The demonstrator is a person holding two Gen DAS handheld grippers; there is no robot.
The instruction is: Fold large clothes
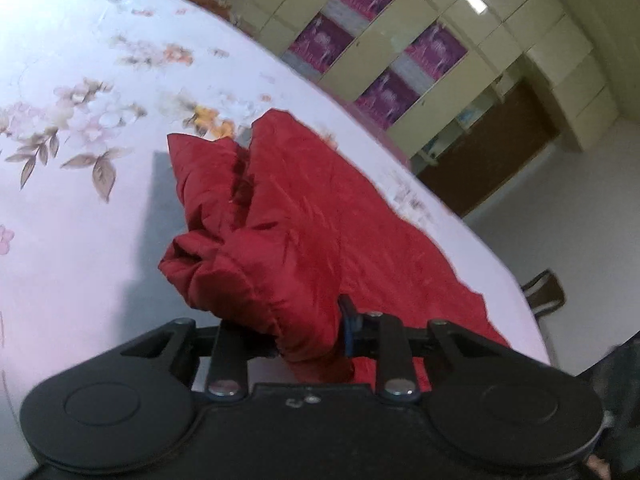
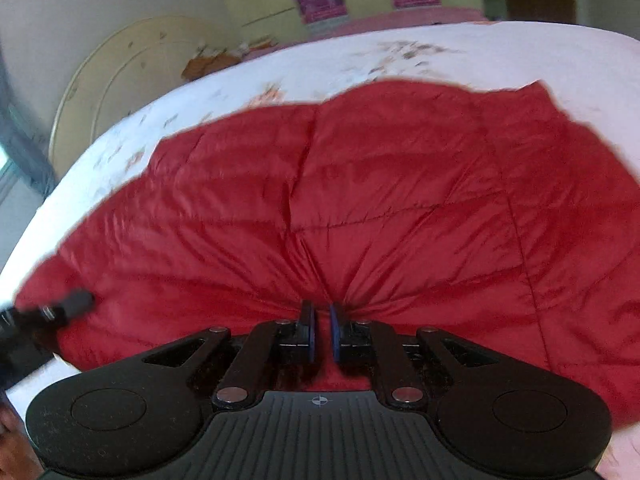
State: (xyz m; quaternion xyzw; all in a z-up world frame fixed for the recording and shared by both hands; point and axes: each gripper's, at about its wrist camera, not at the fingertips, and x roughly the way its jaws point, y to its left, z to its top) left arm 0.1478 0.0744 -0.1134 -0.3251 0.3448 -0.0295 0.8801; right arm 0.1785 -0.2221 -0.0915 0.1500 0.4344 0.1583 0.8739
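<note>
Right claw point(image 2: 321, 330) pinches the red jacket point(image 2: 360, 208); left claw point(image 1: 304, 332) clamps its cuff point(image 1: 280, 320).

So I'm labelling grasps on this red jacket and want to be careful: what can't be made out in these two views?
- Left wrist view: the left gripper's left jaw, buried under the bunched sleeve cuff of the red jacket.
- Right wrist view: the fabric between the right gripper's jaws, hidden in the narrow gap.
- Right wrist view: the jacket's far hem, motion-blurred.
- Right wrist view: the dark tool at the left edge, cut off and blurred.
</note>
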